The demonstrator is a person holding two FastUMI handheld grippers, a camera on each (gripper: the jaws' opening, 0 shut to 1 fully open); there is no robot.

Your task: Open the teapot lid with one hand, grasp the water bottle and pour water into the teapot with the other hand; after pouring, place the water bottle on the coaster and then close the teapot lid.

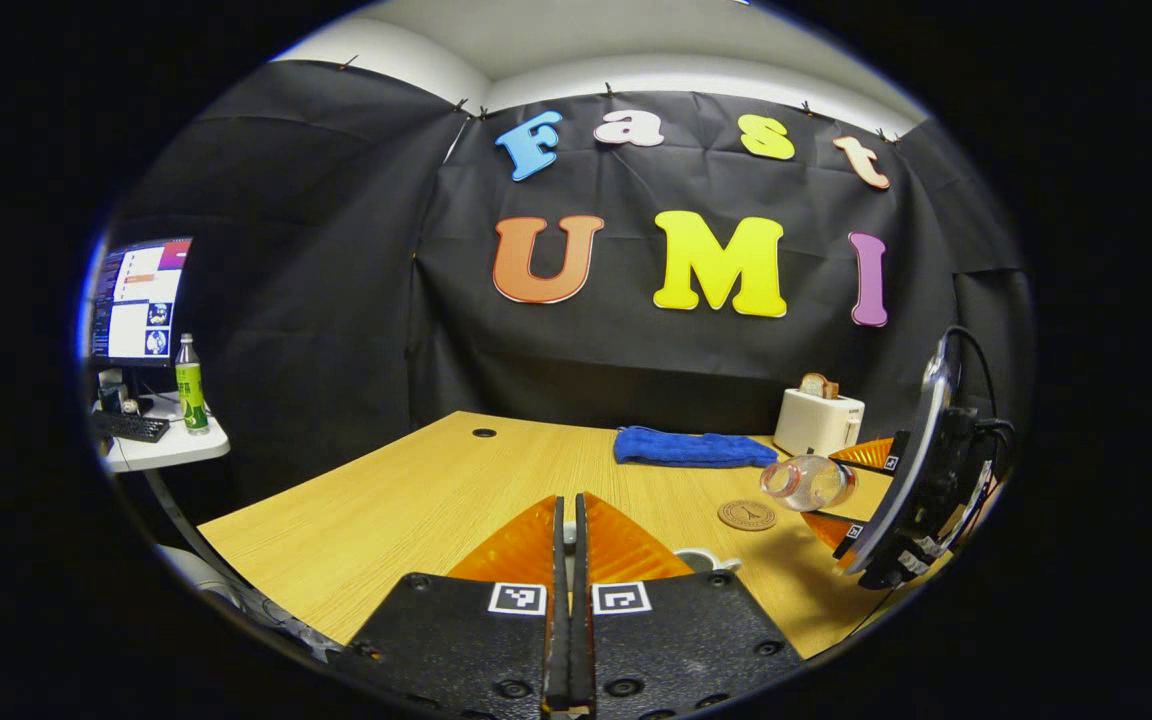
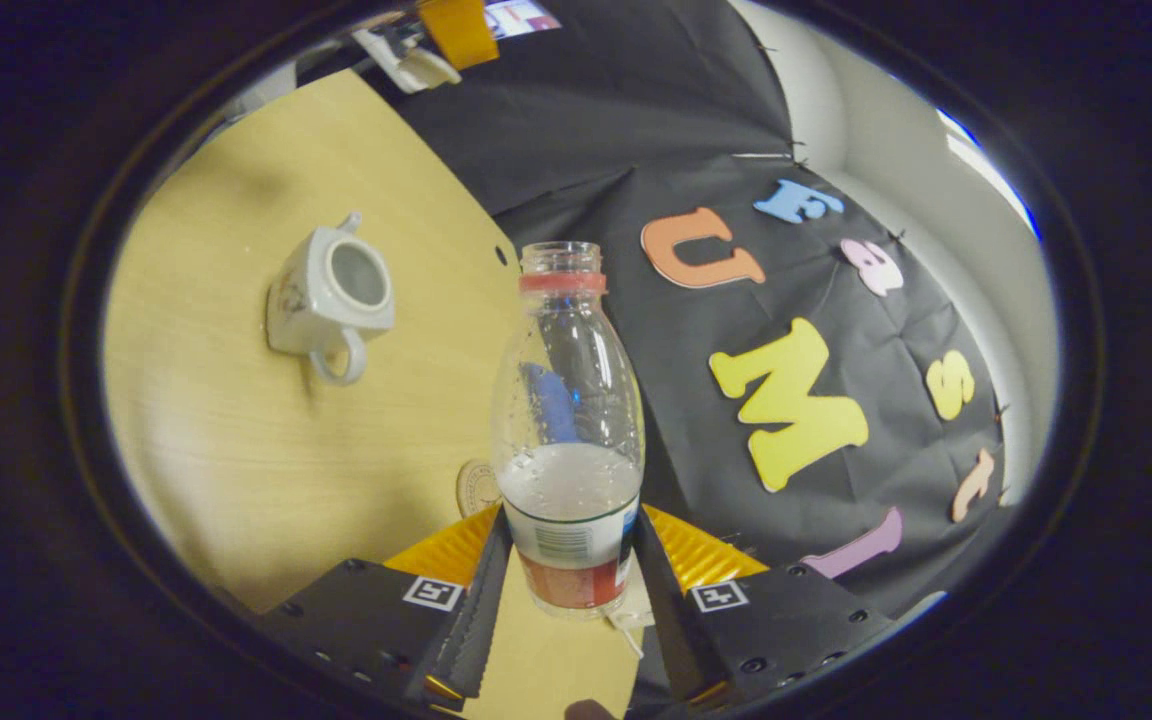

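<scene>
Between the two fingers of the right tool point(image 2: 568, 575) stands a clear plastic water bottle point(image 2: 568, 420), gripped at its labelled lower body; both fingers press against its sides. The bottle has no cap, a red ring sits below its open neck, and it holds a small amount of water collected toward the gripped end. The neck points straight away from the tool.

Ahead and to the left of this tool, in the right gripper view, a white ceramic teapot point(image 2: 328, 300) rests on the wooden counter point(image 2: 216, 440) with its lid off and its opening exposed. Its handle faces toward the tool and its spout points away. The teapot is well apart from the bottle. A round coaster point(image 2: 477, 487) lies on the counter just beside the left finger, partly hidden behind the bottle.

In the left gripper view, the left tool point(image 1: 568, 560) has its fingers closed together with only a thin slit between them. Whether anything is pinched at the tips cannot be told. Just beyond the right fingertip, the rim of the teapot point(image 1: 701, 560) shows on the counter point(image 1: 386, 500).

Farther ahead and to the right of the left tool, the right tool point(image 1: 851, 490) holds the water bottle point(image 1: 808, 482) tilted onto its side above the counter, neck pointing left. The coaster point(image 1: 747, 515) lies just below and left of the bottle neck. Beyond it are a folded blue towel point(image 1: 691, 447) and a white toaster point(image 1: 818, 420) at the far counter edge.
</scene>
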